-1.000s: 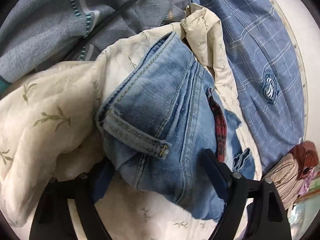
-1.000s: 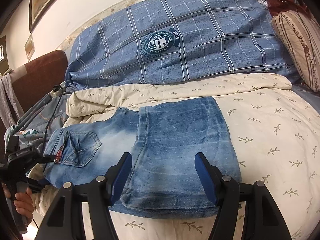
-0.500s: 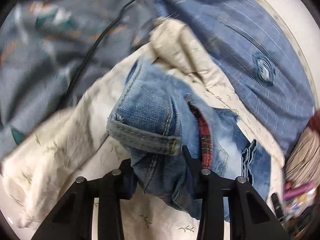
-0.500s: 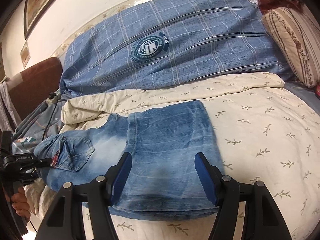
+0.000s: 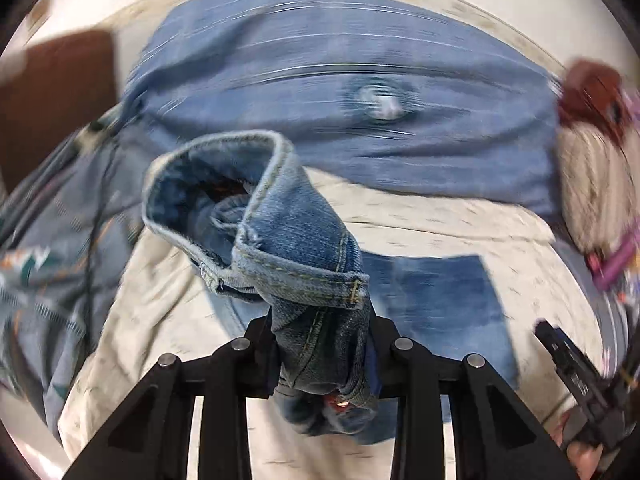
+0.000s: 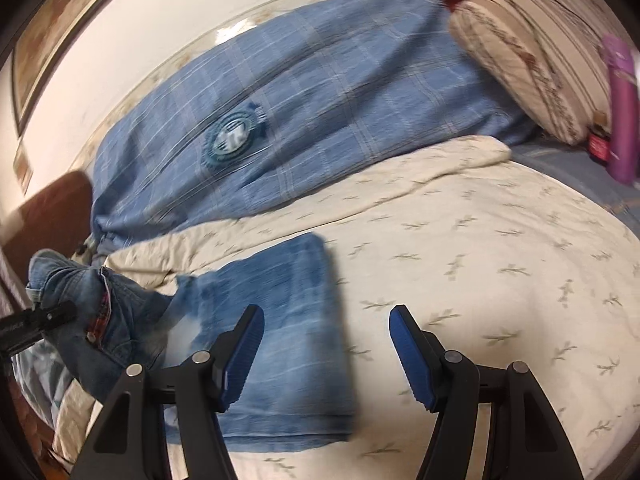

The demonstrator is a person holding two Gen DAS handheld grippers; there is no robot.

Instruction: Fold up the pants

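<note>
The blue jeans (image 6: 280, 320) lie partly folded on a cream leaf-print bedspread (image 6: 480, 280). My left gripper (image 5: 322, 354) is shut on the jeans' waistband end (image 5: 288, 248) and holds it lifted above the bed; the folded leg part (image 5: 440, 300) lies flat beyond it. In the right wrist view the raised waistband (image 6: 80, 300) is at the far left, held by the left gripper (image 6: 36, 324). My right gripper (image 6: 326, 354) is open and empty, hovering over the right edge of the folded legs. It also shows in the left wrist view (image 5: 576, 380).
A blue plaid blanket (image 6: 320, 100) with a round badge lies along the wall behind. A striped pillow (image 6: 532, 56) and a purple bottle (image 6: 622, 108) are at the right. A grey patterned cloth (image 5: 48, 260) and a brown headboard (image 5: 56, 96) are at the left.
My left gripper closed on the waistband and lifted it up off the bed, swinging toward the folded legs. My right gripper shifted right, off the middle of the jeans.
</note>
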